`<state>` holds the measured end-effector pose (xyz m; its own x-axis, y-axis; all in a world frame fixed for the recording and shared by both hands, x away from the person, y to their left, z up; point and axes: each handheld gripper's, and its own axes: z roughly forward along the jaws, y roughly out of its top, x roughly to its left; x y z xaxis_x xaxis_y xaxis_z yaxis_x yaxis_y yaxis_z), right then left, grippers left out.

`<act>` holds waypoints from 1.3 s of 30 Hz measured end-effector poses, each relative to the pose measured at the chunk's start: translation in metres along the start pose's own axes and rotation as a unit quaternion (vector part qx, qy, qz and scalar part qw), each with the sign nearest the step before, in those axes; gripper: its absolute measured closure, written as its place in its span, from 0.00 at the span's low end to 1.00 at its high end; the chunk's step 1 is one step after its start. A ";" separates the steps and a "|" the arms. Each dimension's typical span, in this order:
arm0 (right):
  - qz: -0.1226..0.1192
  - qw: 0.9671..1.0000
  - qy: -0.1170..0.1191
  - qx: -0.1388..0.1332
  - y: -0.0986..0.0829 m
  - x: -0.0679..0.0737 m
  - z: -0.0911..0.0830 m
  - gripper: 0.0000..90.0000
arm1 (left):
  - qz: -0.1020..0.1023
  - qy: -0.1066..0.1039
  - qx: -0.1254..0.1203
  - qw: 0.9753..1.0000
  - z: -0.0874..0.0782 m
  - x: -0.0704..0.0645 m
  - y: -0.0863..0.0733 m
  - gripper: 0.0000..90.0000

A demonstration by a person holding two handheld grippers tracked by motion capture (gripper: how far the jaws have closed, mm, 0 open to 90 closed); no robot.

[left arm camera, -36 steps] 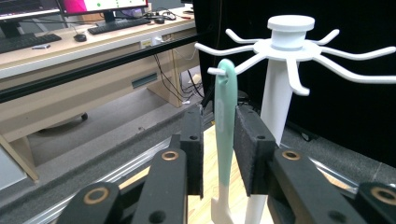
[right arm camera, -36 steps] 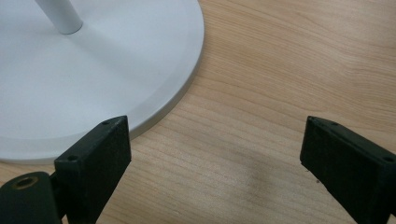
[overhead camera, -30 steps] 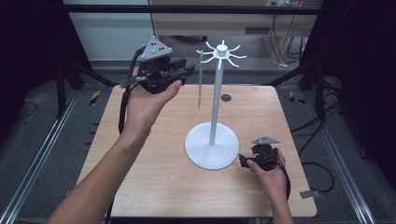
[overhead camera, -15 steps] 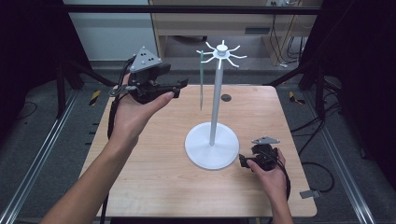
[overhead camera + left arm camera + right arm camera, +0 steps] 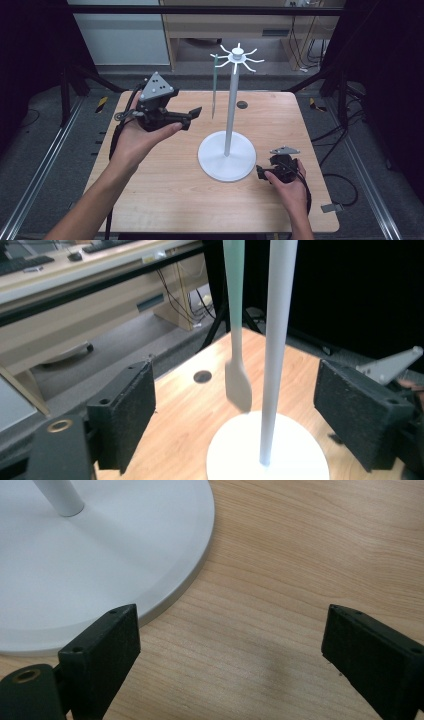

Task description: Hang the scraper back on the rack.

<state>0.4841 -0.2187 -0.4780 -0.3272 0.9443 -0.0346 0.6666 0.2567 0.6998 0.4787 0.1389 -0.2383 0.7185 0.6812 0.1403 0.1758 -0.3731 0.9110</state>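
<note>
White stand [image 5: 227,160] and hanging spatula [image 5: 214,90] bear no readable writing.

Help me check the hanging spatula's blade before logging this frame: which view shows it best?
The left gripper view: the pale green spatula hangs large between the open jaws, beside the stand's pole, blade clear of the base. The high view shows it whole but thin, hanging from a hook. The right gripper view shows the stand's base and table.

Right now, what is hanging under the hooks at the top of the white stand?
One pale green spatula hangs from a left hook of the white stand, blade down, above the table. The other hooks look bare. How it loops on is too small to tell.
</note>
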 end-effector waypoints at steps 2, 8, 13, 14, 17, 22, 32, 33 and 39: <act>0.000 1.000 0.000 0.001 0.000 0.000 0.000 0.10 | 0.007 -0.001 0.006 1.000 0.001 -0.003 -0.010 0.15; 0.003 1.000 -0.001 0.002 -0.001 0.000 0.000 0.10 | 0.009 -0.006 0.019 1.000 0.003 -0.008 -0.036 0.14; 0.002 1.000 -0.002 0.004 -0.001 -0.001 0.000 0.10 | 0.011 -0.011 0.026 1.000 0.006 -0.013 -0.055 0.13; 0.002 1.000 -0.003 0.004 -0.001 -0.001 0.001 0.10 | 0.012 -0.012 0.025 1.000 0.007 -0.016 -0.061 0.12; 0.004 1.000 -0.005 0.003 -0.001 -0.001 0.000 0.10 | 0.009 -0.016 0.024 1.000 0.010 -0.020 -0.072 0.12; 0.004 1.000 -0.005 0.003 -0.002 -0.002 0.000 0.10 | 0.017 -0.015 0.031 0.999 0.014 -0.024 -0.087 0.12; 0.006 1.000 -0.006 0.004 -0.002 -0.003 0.000 0.09 | 0.019 -0.004 0.038 0.999 0.019 -0.025 -0.114 0.11; 0.007 1.000 -0.006 0.004 -0.002 -0.003 0.000 0.09 | 0.019 -0.001 0.039 0.999 0.020 -0.024 -0.117 0.11; 0.006 1.000 -0.007 0.005 -0.002 -0.003 0.000 0.09 | 0.009 0.012 0.044 0.999 0.017 -0.014 -0.135 0.10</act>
<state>0.4836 -0.2216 -0.4795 -0.3098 0.9501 -0.0366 0.6764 0.2474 0.6937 0.4564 0.1688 -0.3702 0.7066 0.6877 0.1667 0.2213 -0.4386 0.8710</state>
